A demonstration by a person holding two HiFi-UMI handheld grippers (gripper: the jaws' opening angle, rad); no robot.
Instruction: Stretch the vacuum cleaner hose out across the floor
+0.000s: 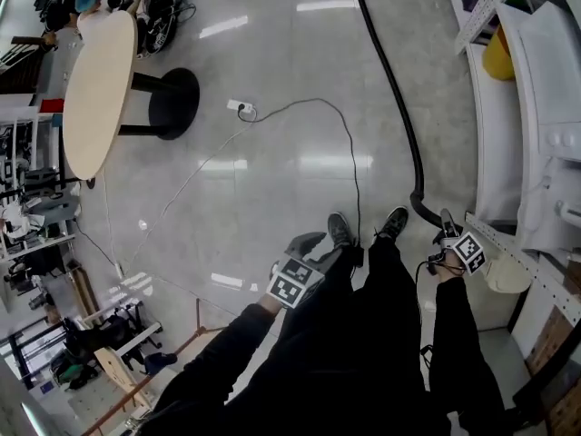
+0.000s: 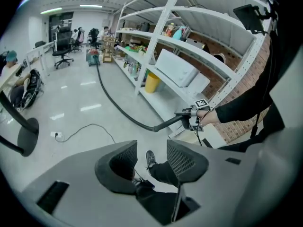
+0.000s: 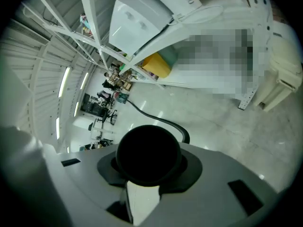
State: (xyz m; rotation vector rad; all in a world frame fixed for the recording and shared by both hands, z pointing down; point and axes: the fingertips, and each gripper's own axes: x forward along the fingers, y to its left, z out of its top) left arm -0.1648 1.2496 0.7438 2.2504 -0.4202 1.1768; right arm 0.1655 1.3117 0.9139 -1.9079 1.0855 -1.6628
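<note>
The black vacuum hose (image 1: 399, 107) runs from the far floor down to my right gripper (image 1: 445, 222), which is shut on its rigid end close to the shelving. In the right gripper view the hose's round black end (image 3: 149, 155) fills the space between the jaws of the right gripper (image 3: 149, 163), and the hose (image 3: 163, 121) trails away behind it. My left gripper (image 1: 309, 242) hangs above the person's shoes, open and empty. In the left gripper view the left gripper (image 2: 151, 151) shows only floor and a shoe between its jaws, while the hose (image 2: 116, 103) snakes off towards the far aisle.
White shelving (image 1: 508, 153) with a yellow bin (image 1: 497, 57) lines the right side. A round beige table (image 1: 100, 89) on a black base stands at the left. A white power strip (image 1: 241, 107) and its thin cable lie mid-floor. The person's shoes (image 1: 340, 230) stand between the grippers.
</note>
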